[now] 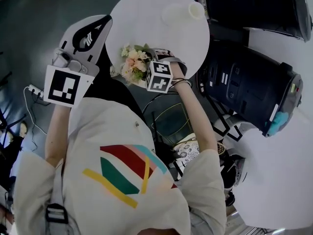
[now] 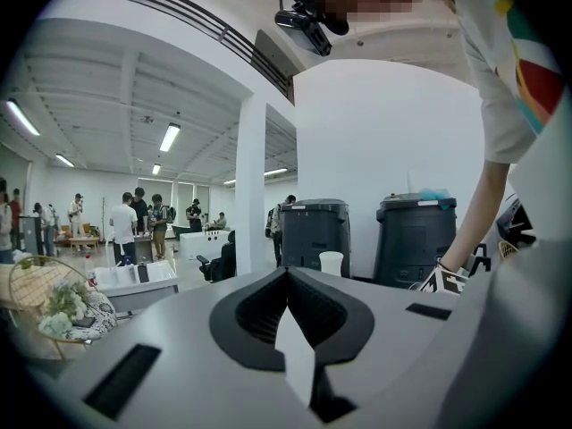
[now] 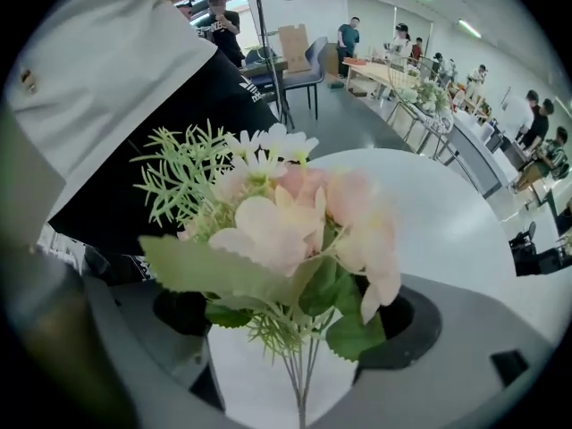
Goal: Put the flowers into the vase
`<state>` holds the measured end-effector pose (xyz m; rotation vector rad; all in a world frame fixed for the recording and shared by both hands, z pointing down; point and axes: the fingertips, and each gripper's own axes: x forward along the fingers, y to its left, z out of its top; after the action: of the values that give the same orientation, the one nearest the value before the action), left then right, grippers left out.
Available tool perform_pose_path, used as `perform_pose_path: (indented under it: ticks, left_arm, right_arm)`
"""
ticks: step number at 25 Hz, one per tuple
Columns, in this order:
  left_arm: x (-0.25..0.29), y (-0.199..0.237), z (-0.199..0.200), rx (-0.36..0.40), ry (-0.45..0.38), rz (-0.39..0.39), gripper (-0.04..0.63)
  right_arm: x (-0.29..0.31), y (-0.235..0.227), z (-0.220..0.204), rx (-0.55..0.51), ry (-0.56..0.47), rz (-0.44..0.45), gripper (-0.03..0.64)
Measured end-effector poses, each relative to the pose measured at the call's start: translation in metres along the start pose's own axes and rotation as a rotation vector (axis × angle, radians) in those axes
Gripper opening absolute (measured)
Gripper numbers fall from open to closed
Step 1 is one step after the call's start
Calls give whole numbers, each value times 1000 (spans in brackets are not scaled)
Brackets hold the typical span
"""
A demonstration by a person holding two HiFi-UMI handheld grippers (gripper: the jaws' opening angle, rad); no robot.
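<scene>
The pale pink and white flowers (image 1: pixel 132 62) with green leaves lie at the near edge of the round white table (image 1: pixel 146 13). My right gripper (image 1: pixel 155 58) points down over them. In the right gripper view its jaws stand wide apart on either side of the thin stems of the flowers (image 3: pixel 286 222), and the pads do not touch them; this right gripper (image 3: pixel 295 327) is open. The white vase (image 1: pixel 183 12) stands at the table's far side, also seen as the small white vase (image 2: pixel 331 263). My left gripper (image 1: pixel 103 22) hangs off the table's left edge, its jaws together and empty (image 2: pixel 288 275).
Two big black bins (image 1: pixel 244 87) (image 1: pixel 254 4) stand right of the table. Another white table (image 1: pixel 279 180) is at the lower right. A power strip (image 1: pixel 34 89) lies on the floor at left. Several people stand far back in the room (image 2: pixel 134 226).
</scene>
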<state>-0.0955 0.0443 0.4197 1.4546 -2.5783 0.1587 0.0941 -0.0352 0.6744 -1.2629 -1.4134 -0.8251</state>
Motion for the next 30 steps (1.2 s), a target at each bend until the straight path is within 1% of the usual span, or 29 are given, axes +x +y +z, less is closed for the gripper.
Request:
perform_pose_path:
  ticks: [4,5,9,12,15,20,24,26,30]
  left_arm:
    - [12,-12,8,-18,-5,-38,7]
    - [13,-12,9,-21,-6,-41,8]
    - [14,-18,17,47,2,-53,6]
    - [15,-22,23,51,-8,-57,8]
    - [12,-16,31,53,-23,-39,6]
    - [2,-3,39,69,-41,-3,8]
    - [-8,6,45,73,-59,21,7]
    - [-12,10,50,80,-72,33,6]
    - [-14,10,59,101,-93,39,7]
  right_arm:
    - [-9,4,-5,39,9,36,414]
    - [-8,4,-3,42,11,42,403]
    - [-11,5,5,54,-13,55,368]
    - [-17,8,4,81,-53,49,337]
    - [-21,6,8,118,-105,15,299]
    - [-35,-2,19,184,-193,-72,268]
    - [-44,-5,23,239,-218,-123,222]
    - [-49,-5,25,256,-232,-142,210]
    - [-71,-13,32,318,-331,-216,190]
